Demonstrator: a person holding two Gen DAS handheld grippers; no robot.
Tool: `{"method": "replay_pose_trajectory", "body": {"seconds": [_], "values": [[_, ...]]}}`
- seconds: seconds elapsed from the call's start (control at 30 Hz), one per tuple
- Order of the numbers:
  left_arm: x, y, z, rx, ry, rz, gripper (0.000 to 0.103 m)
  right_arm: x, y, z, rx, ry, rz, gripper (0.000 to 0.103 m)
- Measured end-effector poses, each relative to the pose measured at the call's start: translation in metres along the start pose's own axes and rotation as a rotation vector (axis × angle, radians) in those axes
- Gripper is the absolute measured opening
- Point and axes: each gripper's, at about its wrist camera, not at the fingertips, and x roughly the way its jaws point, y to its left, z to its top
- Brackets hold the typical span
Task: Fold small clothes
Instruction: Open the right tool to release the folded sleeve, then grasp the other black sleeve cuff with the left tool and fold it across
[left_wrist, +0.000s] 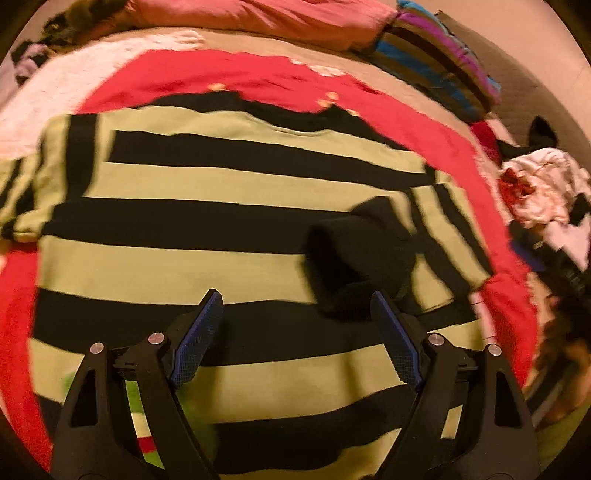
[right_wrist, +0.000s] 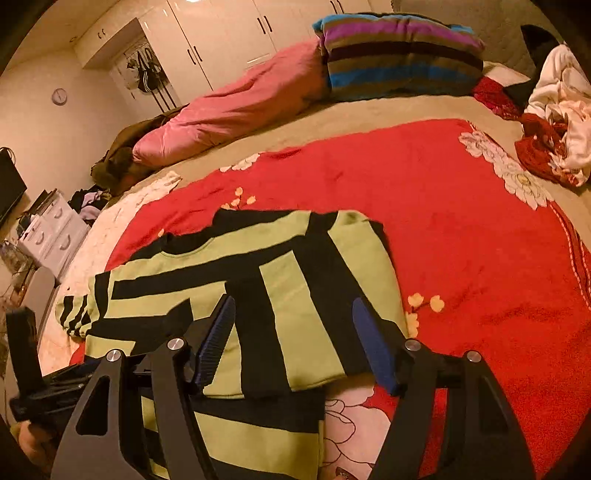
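Note:
A green-and-black striped sweater (left_wrist: 207, 184) lies flat on a red floral blanket (left_wrist: 258, 77) on the bed. In the left wrist view its right sleeve is folded inward, and the black cuff (left_wrist: 358, 251) rests on the body. My left gripper (left_wrist: 295, 299) hovers over the lower stripes, open, with nothing between its blue pads (left_wrist: 197, 339). In the right wrist view the sweater's (right_wrist: 295, 295) right side is turned over the body, so the stripes cross. My right gripper (right_wrist: 294, 302) is open above that folded flap, and its pads (right_wrist: 373, 347) stand clear of the cloth.
A pink duvet (right_wrist: 236, 107) and a striped pillow (right_wrist: 399, 55) lie along the far side of the bed. A heap of white and red clothes (right_wrist: 554, 122) sits at the right. White wardrobes (right_wrist: 221, 33) and a drawer unit (right_wrist: 51, 232) stand beyond the bed.

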Motion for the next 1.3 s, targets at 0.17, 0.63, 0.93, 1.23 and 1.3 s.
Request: {"method": "replay_pose_trajectory", "body": {"seconds": [0.17,0.63,0.93,1.23,1.3], "values": [[0.023,-0.01,0.01,-0.045,0.049,-0.104,0.075,0.021,0.001,-0.005,0.025,0.036,-0.021,0.067],[0.021,-0.004,0.038,-0.037,-0.019,-0.236,0.007,0.031,0.01,-0.012,0.04,0.072,-0.021,0.07],[-0.036,0.046,0.074,0.03,-0.156,-0.083,0.007,0.043,0.055,-0.015,-0.045,0.102,0.032,0.07],[-0.059,0.096,0.087,0.021,-0.217,0.041,0.007,0.066,0.099,-0.02,-0.136,0.147,0.06,0.07],[-0.055,0.104,0.085,0.022,-0.215,0.065,0.007,0.073,0.102,-0.021,-0.144,0.161,0.054,0.07]]}}
